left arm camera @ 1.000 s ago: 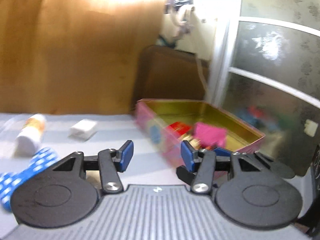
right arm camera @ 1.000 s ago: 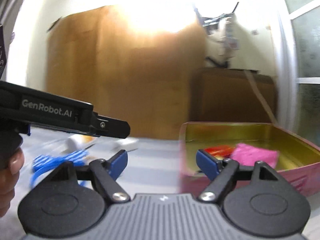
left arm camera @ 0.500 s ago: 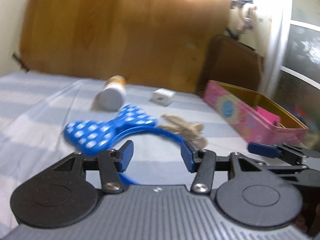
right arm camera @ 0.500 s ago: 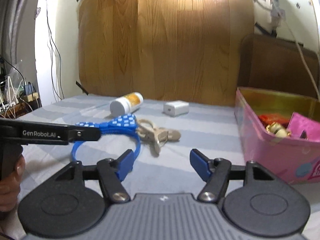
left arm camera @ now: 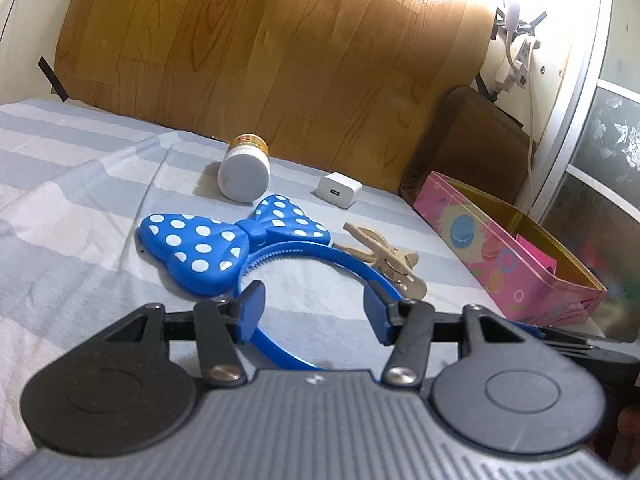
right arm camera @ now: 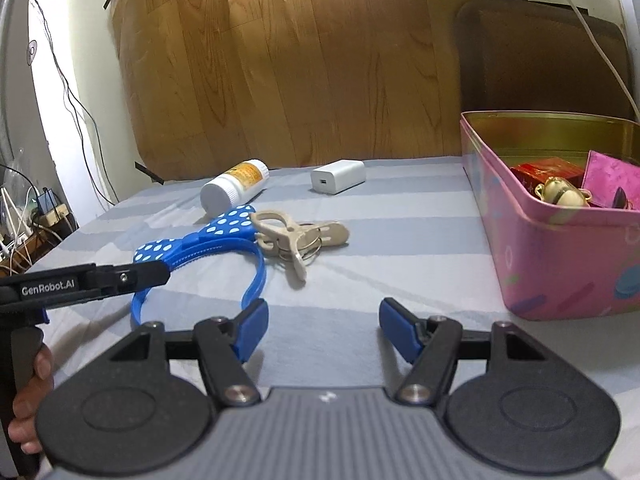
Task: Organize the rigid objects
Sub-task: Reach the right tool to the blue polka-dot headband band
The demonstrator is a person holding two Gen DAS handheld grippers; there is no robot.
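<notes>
Headband (left arm camera: 280, 256) now nearer left gripper (left arm camera: 314, 312)

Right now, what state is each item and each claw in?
Left claw: open, empty, over the headband.
Right claw: open, empty.
Blue polka-dot bow headband: lying flat on the bed.
White pill bottle: on its side, cap on.
White charger: lying on the bed.
Beige clips: in a loose pile beside the headband.
Pink tin: lid off, partly filled.
</notes>
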